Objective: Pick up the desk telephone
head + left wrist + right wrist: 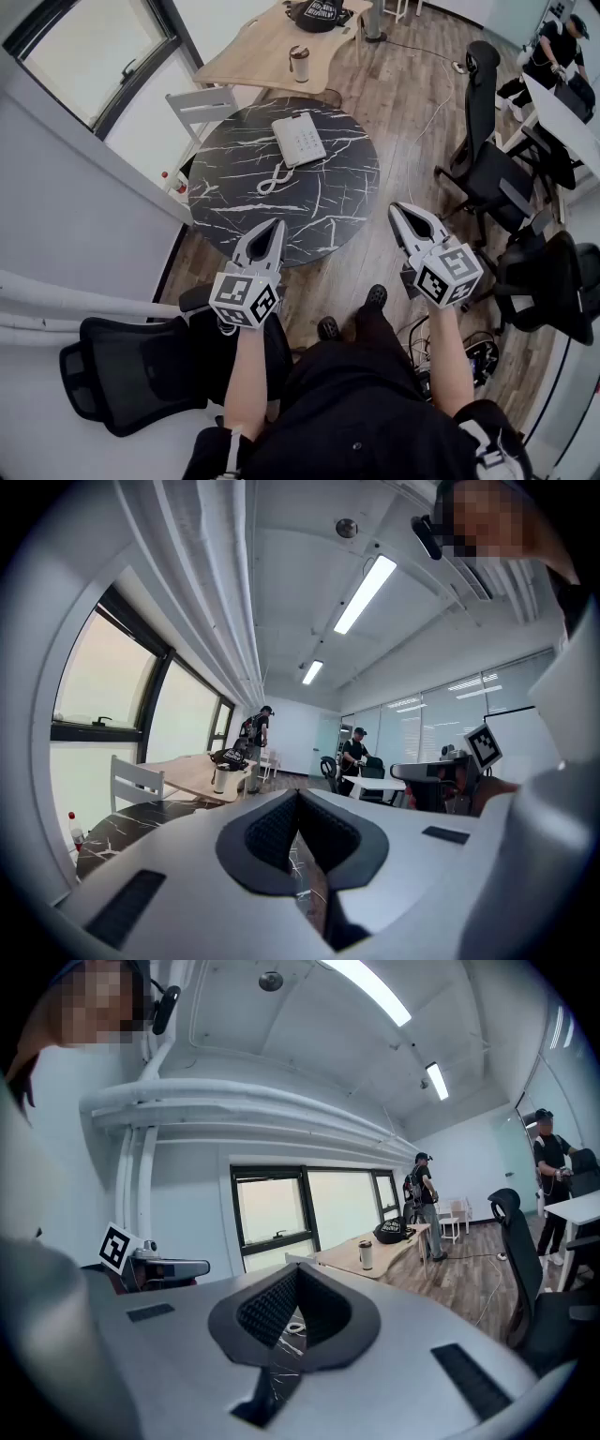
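Task barely begun, by our reading. The desk telephone (298, 139) lies flat on the round black marbled bench (225, 202), upper middle of the head view. Its coiled cord (271, 178) trails toward the lower left across the bench top. Nothing touches the phone. Left tongs (272, 228) sit lower centre-left in that view, tips over the near rim of the round bench. Right tongs (401, 211) sit centre-right, just off the rim over the wood floor. Both are well apart from the phone. Each gripper view shows the dark ribbed pads pressed together with nothing between them, so both tongs are fully closed and empty. Left to do, we judge, is all of it: reach across, part the pads, close on the phone, lift. Containers: one lidded tumbler (299, 64) stands upright on the pale wooden bench (253, 52) at top centre, lid on, contents not visible. Near it, toward the top edge, a black bag (319, 13) rests on the same bench; we cannot tell what is in it. What looks like a small red-capped bottle (70, 829) shows at the lower left of the left gripper view, too small to read its fill. The round bench carries only phone and cord.
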Demonstrator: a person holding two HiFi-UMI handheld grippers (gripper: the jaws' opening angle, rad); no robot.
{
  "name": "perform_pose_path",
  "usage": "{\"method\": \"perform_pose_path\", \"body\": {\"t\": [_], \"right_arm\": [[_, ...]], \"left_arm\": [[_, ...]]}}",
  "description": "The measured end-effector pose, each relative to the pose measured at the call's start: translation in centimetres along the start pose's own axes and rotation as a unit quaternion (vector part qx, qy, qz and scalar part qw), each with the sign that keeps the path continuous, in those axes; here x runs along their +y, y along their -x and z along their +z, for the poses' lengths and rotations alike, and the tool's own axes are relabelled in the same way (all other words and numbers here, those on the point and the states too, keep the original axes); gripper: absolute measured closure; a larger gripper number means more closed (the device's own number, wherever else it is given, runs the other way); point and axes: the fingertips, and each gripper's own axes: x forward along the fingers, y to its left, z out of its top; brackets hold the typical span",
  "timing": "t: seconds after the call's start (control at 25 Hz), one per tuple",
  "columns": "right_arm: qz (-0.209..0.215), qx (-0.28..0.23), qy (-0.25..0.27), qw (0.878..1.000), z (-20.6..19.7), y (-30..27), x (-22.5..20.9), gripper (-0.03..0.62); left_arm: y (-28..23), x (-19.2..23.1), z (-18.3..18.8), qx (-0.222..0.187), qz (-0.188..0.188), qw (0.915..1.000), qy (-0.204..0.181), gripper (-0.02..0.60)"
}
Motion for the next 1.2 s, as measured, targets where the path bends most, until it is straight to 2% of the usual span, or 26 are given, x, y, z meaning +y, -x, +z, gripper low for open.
{"method": "perform_pose_path", "body": {"t": [0.36,0.56,0.76,1.0,1.2], "right_arm": [[-0.009,-0.003,0.01,1.0,0.3,0.4,0.1,0.565],[0.006,-0.029,-0.009,1.0,0.7,0.7,0.4,0.565],[-0.003,-0.013,-0.011,1.0,-0.1,0.8,0.0,0.565],[-0.007,0.001,-0.019,1.0,-1.0,-0.4,-2.1,0.563],[0.015,0.001,-0.018,1.0,-0.3,-3.1,-4.3,0.563]], "left_arm": [[-0.2,0.0,0.0,0.008,-0.008,0.9999,0.002,0.566],[-0.5,-0.2,-0.4,0.011,-0.013,0.9999,0.002,0.566],[-1.0,-0.5,-1.4,0.021,-0.017,0.9996,0.01,0.566],[-2.7,-0.1,-2.1,0.032,-0.011,0.9994,0.013,0.566],[-5.2,0.8,-1.9,0.034,0.009,0.9993,0.01,0.566]]}}
